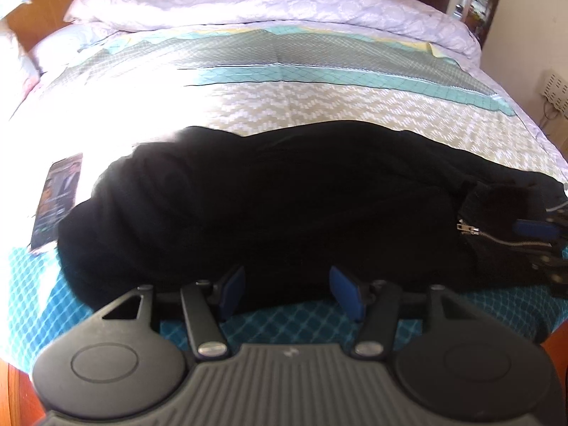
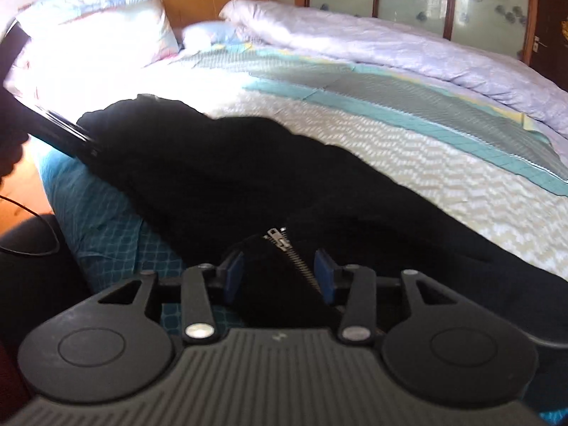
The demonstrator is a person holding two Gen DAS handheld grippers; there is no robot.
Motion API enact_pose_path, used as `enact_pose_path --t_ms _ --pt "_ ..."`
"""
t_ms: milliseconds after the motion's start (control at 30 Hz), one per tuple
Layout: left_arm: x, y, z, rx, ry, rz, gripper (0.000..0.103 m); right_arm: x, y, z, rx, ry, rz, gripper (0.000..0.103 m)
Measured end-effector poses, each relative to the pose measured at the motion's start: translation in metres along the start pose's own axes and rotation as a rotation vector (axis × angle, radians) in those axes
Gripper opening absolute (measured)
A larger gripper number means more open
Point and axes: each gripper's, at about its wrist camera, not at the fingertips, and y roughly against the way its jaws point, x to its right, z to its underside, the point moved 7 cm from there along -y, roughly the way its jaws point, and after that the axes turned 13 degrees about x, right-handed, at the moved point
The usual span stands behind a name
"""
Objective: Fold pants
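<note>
Black pants (image 1: 266, 206) lie in a long bunched heap across the near side of the bed; they also fill the middle of the right wrist view (image 2: 220, 177). A silver zipper (image 1: 497, 236) marks their right end, and it also shows in the right wrist view (image 2: 291, 252). My left gripper (image 1: 287, 291) is open at the pants' near edge, with black cloth between its blue pads. My right gripper (image 2: 280, 277) has its pads around the zipper end of the pants, with a wide gap; it shows at the far right of the left wrist view (image 1: 539, 234).
The bed has a patterned teal and cream sheet (image 1: 319, 106). A rolled lilac duvet (image 1: 266, 3) lies along the far side. Pillows (image 2: 96, 21) rest at the wooden headboard. A printed card (image 1: 58, 198) lies left of the pants. The left gripper's body (image 2: 46, 127) is at the left.
</note>
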Motion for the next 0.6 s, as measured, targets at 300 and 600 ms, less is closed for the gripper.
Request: enact_pose_path --t_ms 300,600 --pt "-0.030 0.003 0.018 -0.023 0.101 -0.051 0.055 -0.026 -0.025 0.003 -0.071 -0.033 -0.034 0.056" --pt "-0.037 0.000 0.025 -0.028 0.123 -0.046 0.055 0.028 -0.016 -0.007 -0.070 -0.485 -0.014 0.020"
